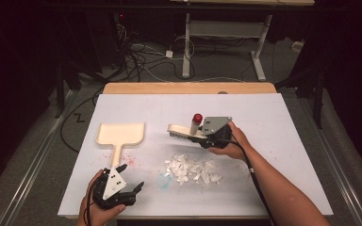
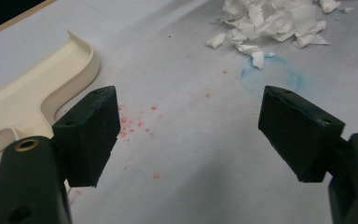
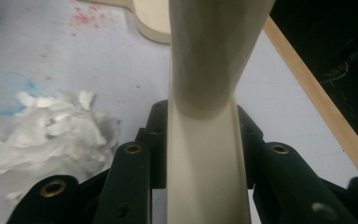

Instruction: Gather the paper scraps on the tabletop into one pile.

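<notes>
Left gripper (image 1: pixel 131 176), at seven o'clock near the table's front edge, stands wide open and empty, just off the end of the dustpan's handle. One cream dustpan (image 1: pixel 121 134) lies flat at nine o'clock. One heap of torn white paper scraps (image 1: pixel 191 169) sits at centre front. Right gripper (image 1: pixel 199 136), at two o'clock of the heap, is clamped narrow on the handle of one cream hand brush (image 1: pixel 181 131), held clear of the table (image 1: pixel 264 122). One red-capped tube (image 1: pixel 196 123) stands behind the brush.

Judgement: sweeping is about to begin. Next, the left gripper must seize the dustpan handle while the brush comes down behind the scraps.
</notes>
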A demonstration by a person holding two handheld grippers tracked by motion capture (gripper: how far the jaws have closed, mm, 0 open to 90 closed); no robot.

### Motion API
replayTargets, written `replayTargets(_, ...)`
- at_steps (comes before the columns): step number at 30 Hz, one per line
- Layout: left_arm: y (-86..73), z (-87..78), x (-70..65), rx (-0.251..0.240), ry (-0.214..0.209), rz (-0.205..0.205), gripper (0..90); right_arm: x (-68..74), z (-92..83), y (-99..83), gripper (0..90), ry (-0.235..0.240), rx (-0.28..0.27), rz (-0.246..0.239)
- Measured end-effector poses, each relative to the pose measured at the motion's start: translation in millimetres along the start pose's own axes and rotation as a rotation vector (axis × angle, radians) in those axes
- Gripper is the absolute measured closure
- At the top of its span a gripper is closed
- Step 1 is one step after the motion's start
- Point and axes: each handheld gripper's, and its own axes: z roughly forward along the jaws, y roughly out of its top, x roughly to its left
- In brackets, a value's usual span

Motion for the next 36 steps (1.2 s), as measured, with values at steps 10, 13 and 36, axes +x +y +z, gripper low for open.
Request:
replayTargets(10, -2.2, -0.8, 1.3, 0.001, -0.006, -0.002, 20.0, 23.0, 26.8, 4.7, 68.0, 0.132, 0.053, -0.075)
replayTargets(13, -2.0, -1.4, 0.7, 0.002, -0.008, 0.003, 20.1, 32.4, 22.8, 6.2, 68.0, 0.167, 0.062, -0.112)
replayTargets(36, 0.9, 0.4, -1.9, -0.005, -0.014, 0.034, 20.1, 20.0, -80.0, -24.6, 68.1, -0.079, -0.027, 0.091)
